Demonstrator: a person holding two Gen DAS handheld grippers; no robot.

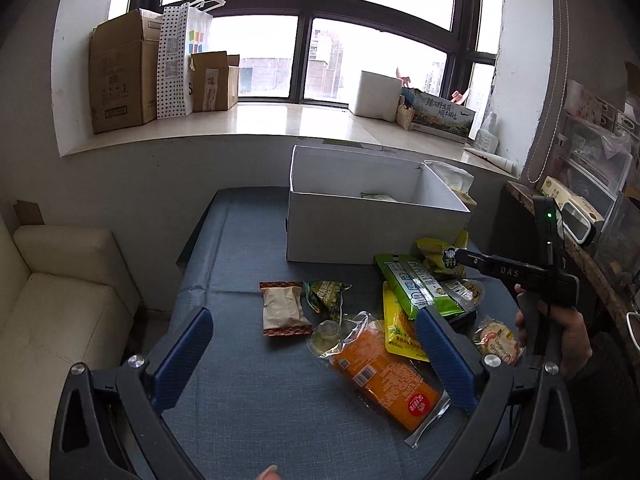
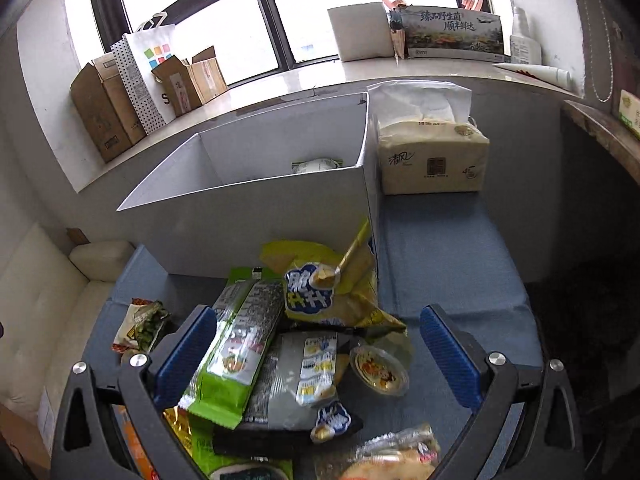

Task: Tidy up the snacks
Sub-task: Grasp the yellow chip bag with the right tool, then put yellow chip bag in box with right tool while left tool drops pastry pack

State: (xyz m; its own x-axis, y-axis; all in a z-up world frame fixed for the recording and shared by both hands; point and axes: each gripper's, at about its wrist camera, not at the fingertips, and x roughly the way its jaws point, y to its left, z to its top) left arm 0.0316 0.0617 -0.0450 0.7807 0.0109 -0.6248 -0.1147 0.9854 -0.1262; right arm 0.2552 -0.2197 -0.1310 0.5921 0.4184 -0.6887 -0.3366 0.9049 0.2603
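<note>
Crinkly green snack pack lies between the spread-open right hand-held gripper fingers on the table pile, probably light, slippery film; pinch mid-body; left hand-held gripper open too, empty.

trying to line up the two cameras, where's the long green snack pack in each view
Left wrist view: the long green snack pack lies right of centre, in front of the white box, its near end by the left gripper's right finger.
Right wrist view: the same pack lies lower centre-left, slanting against the right gripper's left finger.
Shared landmark: the white box.
</note>
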